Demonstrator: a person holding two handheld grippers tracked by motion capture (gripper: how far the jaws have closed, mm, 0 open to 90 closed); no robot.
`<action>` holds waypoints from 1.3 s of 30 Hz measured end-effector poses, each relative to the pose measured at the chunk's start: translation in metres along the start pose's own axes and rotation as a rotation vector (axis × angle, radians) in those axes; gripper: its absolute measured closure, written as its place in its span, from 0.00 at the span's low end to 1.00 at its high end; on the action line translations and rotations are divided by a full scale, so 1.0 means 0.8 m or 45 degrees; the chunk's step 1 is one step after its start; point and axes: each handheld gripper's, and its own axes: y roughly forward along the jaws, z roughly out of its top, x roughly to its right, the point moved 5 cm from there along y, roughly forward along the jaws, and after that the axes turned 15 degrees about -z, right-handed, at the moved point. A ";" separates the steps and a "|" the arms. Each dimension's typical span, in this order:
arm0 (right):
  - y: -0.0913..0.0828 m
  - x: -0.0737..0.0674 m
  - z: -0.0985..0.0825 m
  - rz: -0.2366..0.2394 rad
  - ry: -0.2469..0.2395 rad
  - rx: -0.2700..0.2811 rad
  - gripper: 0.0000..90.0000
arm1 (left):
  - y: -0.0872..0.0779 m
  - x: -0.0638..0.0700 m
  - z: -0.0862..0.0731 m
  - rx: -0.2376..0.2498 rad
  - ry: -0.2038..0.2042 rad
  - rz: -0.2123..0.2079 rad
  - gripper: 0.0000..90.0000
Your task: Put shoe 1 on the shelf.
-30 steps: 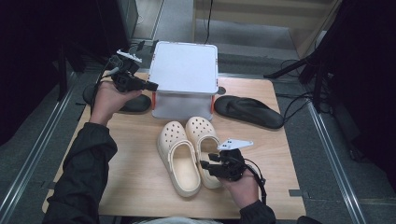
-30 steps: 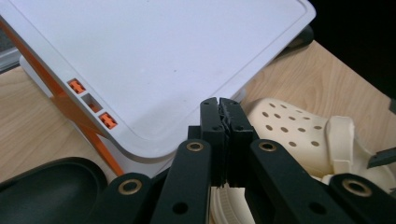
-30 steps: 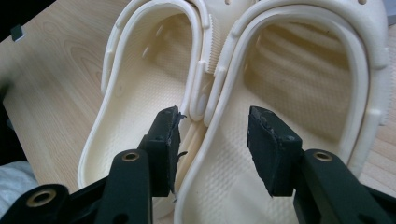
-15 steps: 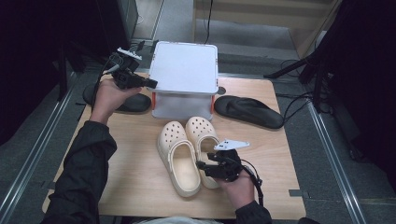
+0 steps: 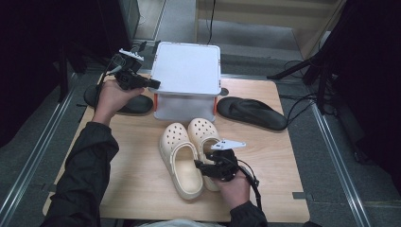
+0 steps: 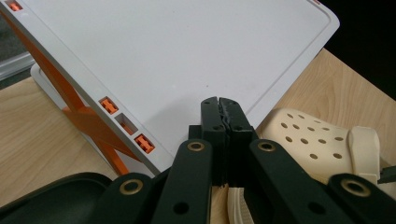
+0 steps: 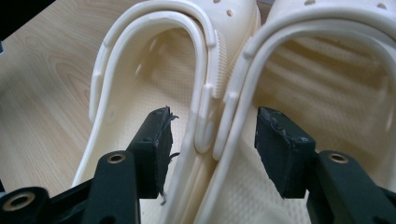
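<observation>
Two cream clogs [image 5: 182, 161] [image 5: 204, 135] lie side by side on the wooden table, heels toward me. My right gripper [image 5: 201, 166] is at their heels. In the right gripper view, the right gripper [image 7: 217, 140] straddles the touching inner walls of the left clog [image 7: 154, 60] and the right clog [image 7: 327, 70]. One pad sits inside each shoe, clear of the walls. Its jaws have just been opening. My left gripper [image 5: 153, 84] hovers at the left edge of the white box lid [image 5: 189, 66]. In its own view the left gripper [image 6: 219, 105] is shut and empty over the lid [image 6: 187, 51].
The white box has orange latches [image 6: 79, 112] on its side. A black sandal [image 5: 135, 104] lies left of the box under my left hand. Another black sandal [image 5: 253, 112] lies to the box's right. Cables run past the table's right edge.
The right gripper has edged slightly left over the clogs' heels. The left hand and the shoes have stayed put.
</observation>
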 end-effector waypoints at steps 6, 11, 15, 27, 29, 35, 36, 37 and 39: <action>0.010 -0.006 0.004 -0.028 -0.019 0.005 0.53 | 0.000 0.001 0.000 -0.001 0.005 0.008 1.00; 0.020 -0.009 0.008 -0.070 0.004 0.015 0.52 | 0.000 0.002 0.000 0.000 0.007 0.017 1.00; 0.031 -0.013 0.015 -0.104 0.019 0.006 0.50 | 0.000 0.002 0.000 0.001 0.005 0.022 1.00; 0.040 -0.008 0.021 -0.177 0.084 0.031 0.72 | 0.001 0.003 0.000 -0.006 0.006 0.031 1.00; 0.038 -0.005 0.021 -0.170 0.086 0.035 0.73 | 0.001 0.004 0.000 -0.007 0.007 0.036 1.00; 0.030 0.000 0.033 -0.144 0.078 0.037 0.73 | 0.000 0.002 -0.001 0.000 -0.006 0.022 1.00; 0.029 0.000 0.035 -0.144 0.072 0.039 0.73 | 0.000 0.002 0.000 0.000 -0.006 0.023 1.00; 0.028 0.000 0.039 -0.143 0.067 0.044 0.73 | 0.000 0.002 0.000 -0.001 -0.004 0.023 1.00; 0.027 0.002 0.049 -0.141 0.048 0.046 0.73 | 0.000 0.002 -0.001 -0.003 -0.007 0.019 1.00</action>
